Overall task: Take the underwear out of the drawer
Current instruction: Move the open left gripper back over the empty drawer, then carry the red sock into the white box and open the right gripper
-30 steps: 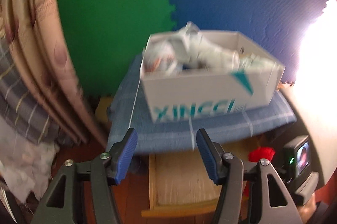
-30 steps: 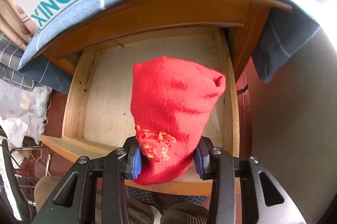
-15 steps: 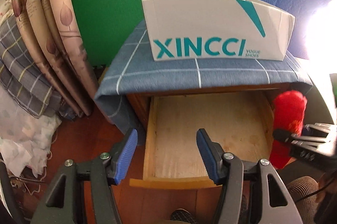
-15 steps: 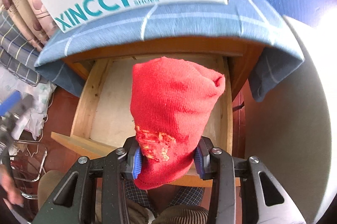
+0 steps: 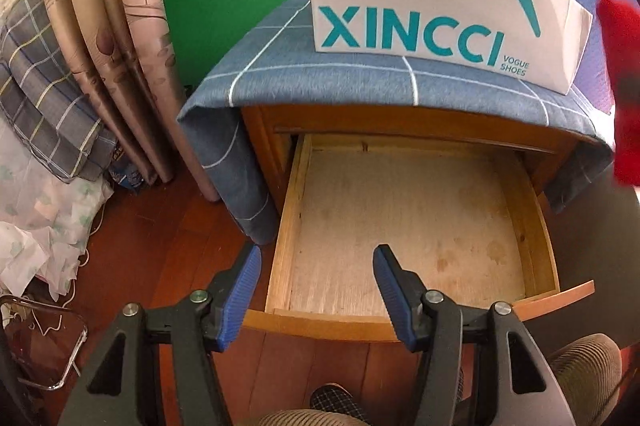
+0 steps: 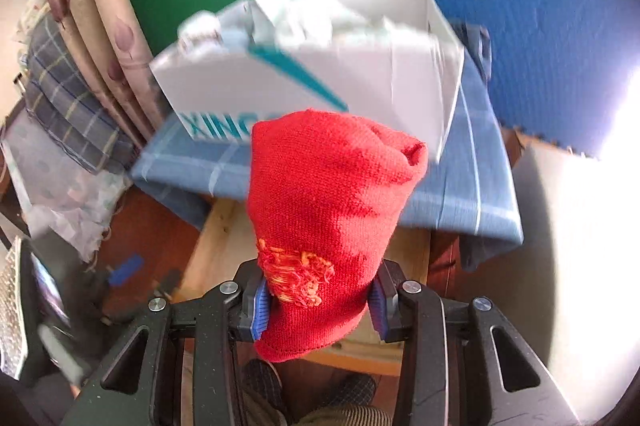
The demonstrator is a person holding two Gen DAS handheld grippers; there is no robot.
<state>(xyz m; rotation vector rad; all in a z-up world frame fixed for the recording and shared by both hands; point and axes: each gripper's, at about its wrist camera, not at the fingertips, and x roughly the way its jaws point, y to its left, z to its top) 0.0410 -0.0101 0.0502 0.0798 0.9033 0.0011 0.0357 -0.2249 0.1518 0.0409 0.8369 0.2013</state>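
Observation:
A rolled red knitted piece of underwear [image 6: 328, 218] with an orange embroidered patch stands between the blue pads of my right gripper [image 6: 318, 304], which is shut on it, high above the cabinet's front. In the left wrist view the same red underwear [image 5: 622, 85] blurs at the right edge. The wooden drawer [image 5: 288, 226] is pulled out and its pale bottom is bare. My left gripper [image 5: 316, 290] hangs open over the drawer's front left corner, nothing between its pads.
A white XINCCI shoe box [image 5: 420, 5] stuffed with pale cloth stands on the blue checked cover [image 5: 320, 81] over the cabinet. Folded curtains and bedding [image 5: 80, 65] pile up at the left. A person's knees [image 5: 584, 370] and a slipper are below. Green and blue foam mats line the wall.
My right gripper has risen with the red underwear from inside the drawer to above the cabinet top. My left gripper has sunk and now looks down into the bare drawer.

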